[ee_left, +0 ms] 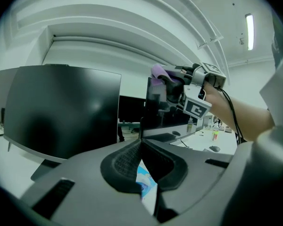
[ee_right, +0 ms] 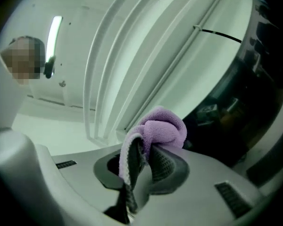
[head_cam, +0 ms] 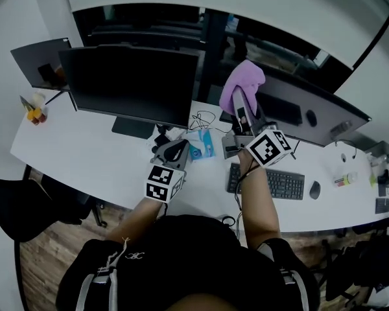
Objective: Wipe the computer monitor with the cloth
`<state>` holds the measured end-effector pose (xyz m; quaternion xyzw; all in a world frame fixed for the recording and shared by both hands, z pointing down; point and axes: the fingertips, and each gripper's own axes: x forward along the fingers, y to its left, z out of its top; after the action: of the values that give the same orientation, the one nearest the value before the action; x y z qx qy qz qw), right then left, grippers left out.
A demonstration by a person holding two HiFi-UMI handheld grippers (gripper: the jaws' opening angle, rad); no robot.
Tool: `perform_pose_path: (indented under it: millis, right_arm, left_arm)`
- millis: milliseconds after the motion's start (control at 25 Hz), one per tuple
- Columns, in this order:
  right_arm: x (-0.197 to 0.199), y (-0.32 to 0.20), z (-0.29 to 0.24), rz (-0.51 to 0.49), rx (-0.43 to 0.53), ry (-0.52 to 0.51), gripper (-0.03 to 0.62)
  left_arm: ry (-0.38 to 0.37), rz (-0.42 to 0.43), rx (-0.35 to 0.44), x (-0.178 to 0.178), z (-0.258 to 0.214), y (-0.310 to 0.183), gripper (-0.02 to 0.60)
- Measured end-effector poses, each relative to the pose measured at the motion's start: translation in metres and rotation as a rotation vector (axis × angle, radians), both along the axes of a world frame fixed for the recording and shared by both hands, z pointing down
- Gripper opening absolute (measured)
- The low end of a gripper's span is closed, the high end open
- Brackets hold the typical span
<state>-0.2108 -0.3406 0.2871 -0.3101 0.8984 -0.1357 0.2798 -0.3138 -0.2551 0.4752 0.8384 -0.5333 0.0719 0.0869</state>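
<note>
Along the left edge of the white desk [head_cam: 71, 154] stood a few small orange-topped items [head_cam: 32, 113], too small to identify. Behind them, at the back left corner, a dark screen [head_cam: 37, 63] faced forward. The black monitor [head_cam: 129, 86] stood just beside it toward the middle of the back edge, its panel dark and its stand on the desk.

In front of that stand, the left gripper [ee_left: 141, 144] hung low over the desk. Its jaws met at the tips with nothing between them. Through the gap lower down showed a blue tissue packet [head_cam: 201, 144], which lay on the desk just to the gripper's right.

Further right, the right gripper [ee_right: 146, 147] was raised well above the desk, its jaws pinched on the purple cloth [head_cam: 244, 83]. The cloth bunched out in a soft lump past the fingertips, and one fold ran down between the pads [ee_right: 166, 166]. It sat above the gripper and close to the upper left end of the wide monitor [head_cam: 311, 116]. That monitor ran along the back edge toward the right corner. The views did not settle whether cloth and screen touched.

Below the raised forearm, a dark keyboard [head_cam: 272, 182] lay near the front edge with a mouse [head_cam: 314, 189] just to its right. A small bottle [head_cam: 344, 180] lay nearer the right edge.
</note>
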Motion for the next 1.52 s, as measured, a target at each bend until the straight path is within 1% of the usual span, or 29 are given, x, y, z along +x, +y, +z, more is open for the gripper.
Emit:
perform_pose_path:
  millis: [80,200,320,440,640,720,880,1000,1080,1320,1520]
  right_arm:
    - [0.014,0.009,0.006,0.074,0.035,0.089,0.083]
    - [0.042,0.023,0.021,0.22,0.081,0.262,0.084]
    - [0.078,0.035,0.039,0.373,0.096,0.405,0.084]
    - [0.12,0.048,0.061,0.499,0.061,0.478,0.084]
    - [0.186,0.057,0.102,0.638,-0.059,0.521,0.081]
    - [0.201,0.06,0.113,0.657,-0.091,0.54,0.081]
    - [0.218,0.071,0.129,0.631,-0.126,0.571,0.081]
    - [0.232,0.076,0.137,0.616,-0.148,0.571,0.081]
    - [0.243,0.077,0.141,0.625,-0.158,0.573,0.081]
    - [0.265,0.075,0.146,0.646,-0.17,0.57,0.081]
    - [0.27,0.075,0.147,0.616,-0.168,0.566,0.081]
  left_arm:
    - [0.004,0.012,-0.004,0.005,0.001,-0.004,0.014]
    - [0.013,0.036,-0.012,0.016,0.002,-0.01,0.014]
    - [0.022,0.068,-0.015,0.034,0.002,-0.018,0.014]
    - [0.027,0.1,-0.015,0.055,0.002,-0.025,0.014]
    - [0.037,0.153,-0.013,0.089,0.002,-0.032,0.014]
    - [0.045,0.166,-0.009,0.102,0.0,-0.034,0.014]
    - [0.048,0.177,0.0,0.128,-0.006,-0.035,0.014]
    - [0.048,0.17,0.007,0.141,-0.009,-0.033,0.014]
    - [0.049,0.172,0.011,0.15,-0.011,-0.031,0.014]
    - [-0.014,0.135,0.011,0.163,-0.01,-0.026,0.014]
    - [0.001,0.139,-0.011,0.174,-0.011,-0.02,0.014]
